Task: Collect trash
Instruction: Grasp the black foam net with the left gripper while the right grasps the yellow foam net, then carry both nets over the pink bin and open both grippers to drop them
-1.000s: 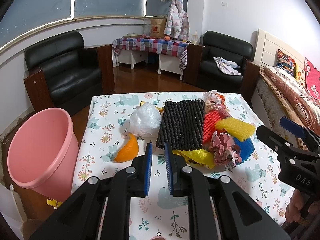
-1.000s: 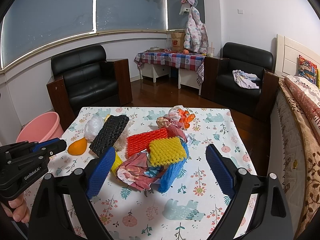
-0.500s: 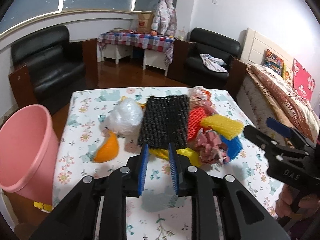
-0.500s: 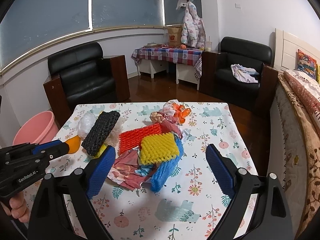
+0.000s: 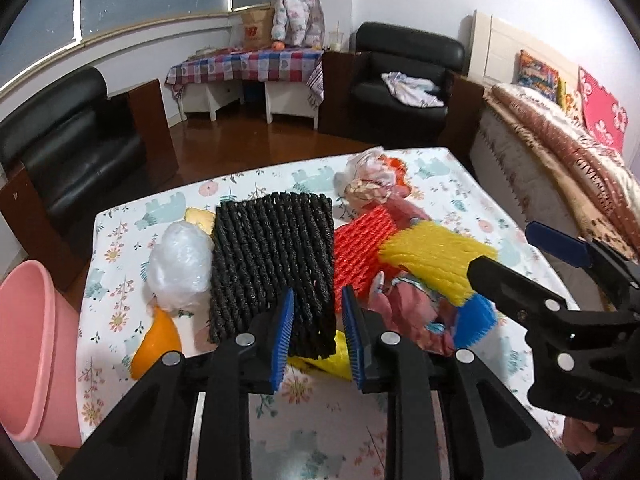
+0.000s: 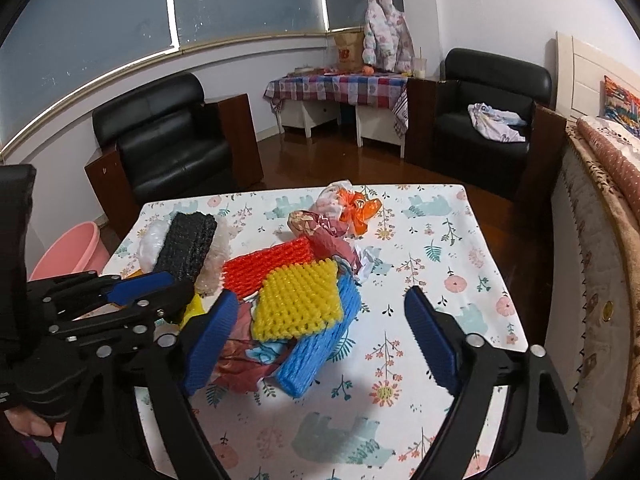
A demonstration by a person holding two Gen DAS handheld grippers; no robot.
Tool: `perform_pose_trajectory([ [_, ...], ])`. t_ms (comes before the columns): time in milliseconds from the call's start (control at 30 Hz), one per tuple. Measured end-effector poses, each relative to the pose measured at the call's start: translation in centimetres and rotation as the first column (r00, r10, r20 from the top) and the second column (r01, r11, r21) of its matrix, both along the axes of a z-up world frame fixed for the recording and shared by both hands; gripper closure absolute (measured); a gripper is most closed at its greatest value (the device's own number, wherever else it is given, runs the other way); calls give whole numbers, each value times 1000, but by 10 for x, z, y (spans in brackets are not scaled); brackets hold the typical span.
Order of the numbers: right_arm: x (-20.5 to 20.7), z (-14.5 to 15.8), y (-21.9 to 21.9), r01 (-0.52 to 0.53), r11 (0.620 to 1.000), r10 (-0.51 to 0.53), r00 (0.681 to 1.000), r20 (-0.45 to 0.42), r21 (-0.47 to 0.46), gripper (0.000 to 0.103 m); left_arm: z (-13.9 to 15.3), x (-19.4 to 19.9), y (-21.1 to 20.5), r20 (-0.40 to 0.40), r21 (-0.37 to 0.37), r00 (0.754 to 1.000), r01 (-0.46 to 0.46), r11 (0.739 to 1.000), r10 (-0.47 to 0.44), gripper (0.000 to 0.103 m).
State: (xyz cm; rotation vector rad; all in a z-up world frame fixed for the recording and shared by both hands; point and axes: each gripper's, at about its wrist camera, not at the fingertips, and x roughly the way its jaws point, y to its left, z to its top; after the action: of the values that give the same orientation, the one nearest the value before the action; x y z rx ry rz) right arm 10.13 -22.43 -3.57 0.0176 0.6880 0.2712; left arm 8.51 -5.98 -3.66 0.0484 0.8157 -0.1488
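- Floral cloth covers the table (image 6: 432, 396), which fills the lower half of both views; behind it lie a brown wooden floor, 2 black armchairs and a checked side table against the far wall.
- At the bottom centre of the left wrist view, the left gripper (image 5: 318, 326) has its 2 blue pads set a narrow gap apart, pressing on nothing; the near edge of the black foam net (image 5: 274, 264) shows through that gap, and whether the pads touch it cannot be told.
- At the bottom of the right wrist view, the right gripper (image 6: 318, 340) is wide apart and its jaws are closing; the pile's near end lies between the pads, none of it pinched.
- Nearest in that pile are the blue foam net (image 6: 320, 344) and crumpled reddish paper (image 6: 236, 364), with the yellow foam net (image 6: 298, 302) on top of them.
- Just behind, the red foam net (image 6: 268, 266) lies flat, touching the yellow one.
- Left of the black net in the left wrist view sit a white plastic bag (image 5: 180, 264) and an orange peel (image 5: 158, 344).
- Farther back at the pile's far end are crumpled wrappers and an orange plastic scrap (image 6: 360, 210).
- Off the table's edge, at the lower left of the left wrist view, stands the pink bin (image 5: 28, 360).
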Motion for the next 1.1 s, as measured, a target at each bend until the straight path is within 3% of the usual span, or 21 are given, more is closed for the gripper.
perform_pose_trajectory([
  [167,13,-12,1,-20,1000,20,998,-53,4,37,-4,5,-2,5,8,1000,-2,1000,2,91],
  [267,16,-17,-2,-31,999,34,996,-81,36,50,-2,1,-4,24,9,1000,5,1000,-5,93],
  [433,16,-20,-8,-35,997,42,994,-103,68,81,0,-5,0,40,-17,999,9,1000,-8,94],
  [533,12,-17,-11,-32,996,40,994,-98,81,91,6,-12,3,66,-44,998,17,999,-14,94],
  [767,-1,0,-15,-35,995,40,998,-52,98,94,25,-31,15,112,-95,994,11,995,0,95],
  [1100,-16,48,-3,-78,988,70,996,62,136,94,58,-58,45,201,-133,978,-28,991,55,95],
])
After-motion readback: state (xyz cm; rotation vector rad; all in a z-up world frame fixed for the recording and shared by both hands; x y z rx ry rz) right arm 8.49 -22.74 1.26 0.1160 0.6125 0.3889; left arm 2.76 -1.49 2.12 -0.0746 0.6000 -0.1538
